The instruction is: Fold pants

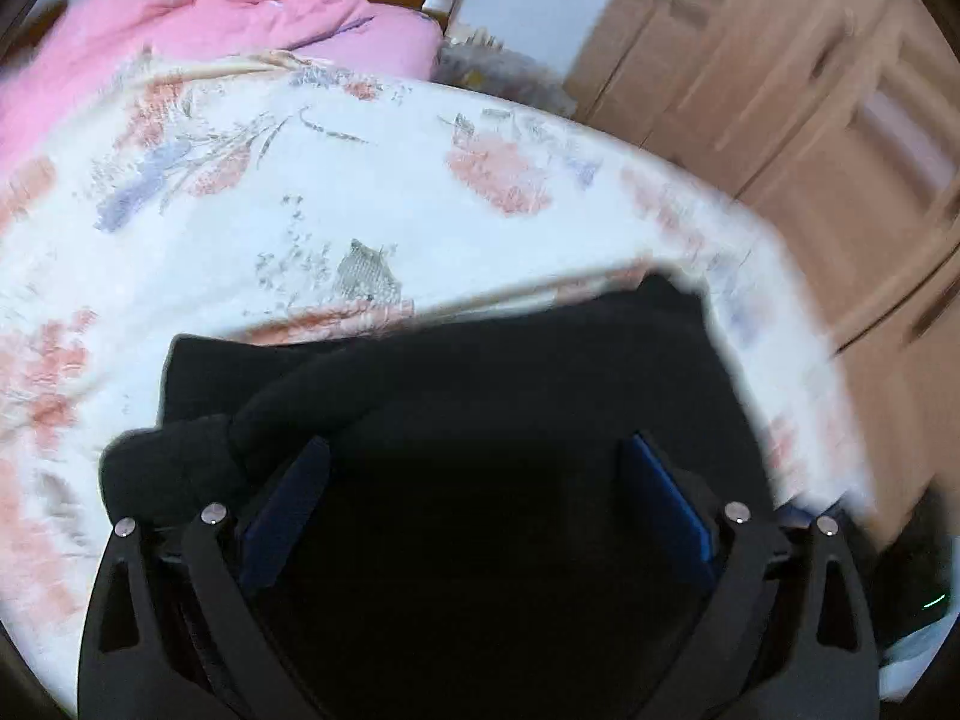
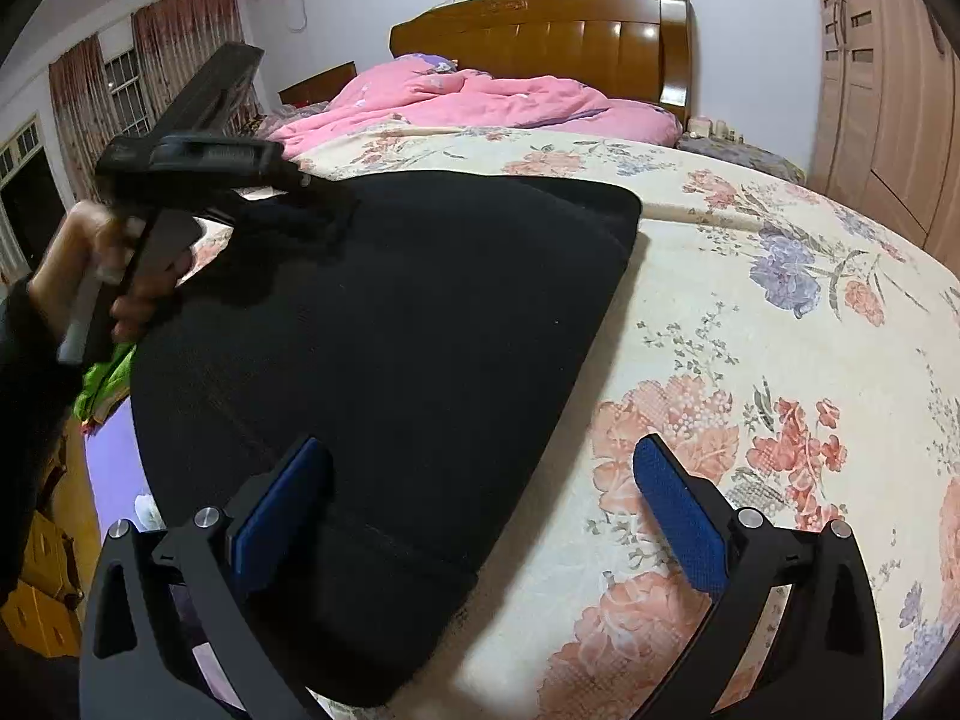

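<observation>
Black pants (image 2: 384, 360) are lying folded on a floral bedspread (image 2: 750, 300), their near end reaching toward the foot of the bed and their far edge stopping well short of the pink quilt (image 2: 456, 99) bunched below the wooden headboard (image 2: 540, 24). The right gripper (image 2: 480, 468) is hovering over the near end of the pants, its blue pads spread wide and gripping nothing, one pad above the cloth and the other above the bedspread. The left gripper (image 1: 474, 450), held in a hand (image 2: 90, 276), is sitting over the far left part of the pants, its jaws likewise wide apart. A wardrobe (image 2: 888, 90) is standing right of the headboard.
</observation>
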The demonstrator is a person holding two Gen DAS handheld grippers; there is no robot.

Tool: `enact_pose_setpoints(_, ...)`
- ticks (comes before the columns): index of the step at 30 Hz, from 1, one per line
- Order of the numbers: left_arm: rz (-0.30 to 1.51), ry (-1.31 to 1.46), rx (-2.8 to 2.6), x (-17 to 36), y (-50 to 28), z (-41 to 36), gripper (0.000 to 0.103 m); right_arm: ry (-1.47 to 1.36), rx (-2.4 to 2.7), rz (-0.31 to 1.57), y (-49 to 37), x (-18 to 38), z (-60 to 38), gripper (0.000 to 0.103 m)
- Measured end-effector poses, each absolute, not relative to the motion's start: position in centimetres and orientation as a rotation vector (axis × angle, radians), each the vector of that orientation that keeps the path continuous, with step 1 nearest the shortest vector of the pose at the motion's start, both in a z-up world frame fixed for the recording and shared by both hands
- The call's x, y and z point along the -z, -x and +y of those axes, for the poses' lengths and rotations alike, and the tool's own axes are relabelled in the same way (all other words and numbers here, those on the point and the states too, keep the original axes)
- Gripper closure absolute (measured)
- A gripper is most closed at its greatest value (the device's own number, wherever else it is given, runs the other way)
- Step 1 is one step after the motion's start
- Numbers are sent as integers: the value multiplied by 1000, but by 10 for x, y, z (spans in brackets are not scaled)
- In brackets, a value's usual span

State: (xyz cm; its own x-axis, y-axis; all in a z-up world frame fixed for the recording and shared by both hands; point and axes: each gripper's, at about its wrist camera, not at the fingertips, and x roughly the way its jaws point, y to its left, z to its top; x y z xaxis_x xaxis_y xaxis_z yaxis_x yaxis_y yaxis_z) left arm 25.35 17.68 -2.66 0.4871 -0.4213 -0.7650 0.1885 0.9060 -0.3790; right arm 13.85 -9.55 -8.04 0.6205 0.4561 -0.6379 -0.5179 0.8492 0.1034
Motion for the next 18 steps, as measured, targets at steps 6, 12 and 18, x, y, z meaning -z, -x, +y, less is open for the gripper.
enact_pose_setpoints(6, 933, 282, 396, 30, -235, 182, 7, 94, -532, 700, -134, 78, -95, 5)
enact_pose_setpoints(12, 915, 331, 428, 31, -234, 189, 7, 154, -512, 519, -92, 51, -81, 5)
enact_pose_setpoints(18, 906, 355, 448, 32, -234, 193, 6, 77, -587, 679, -112, 95, -74, 5)
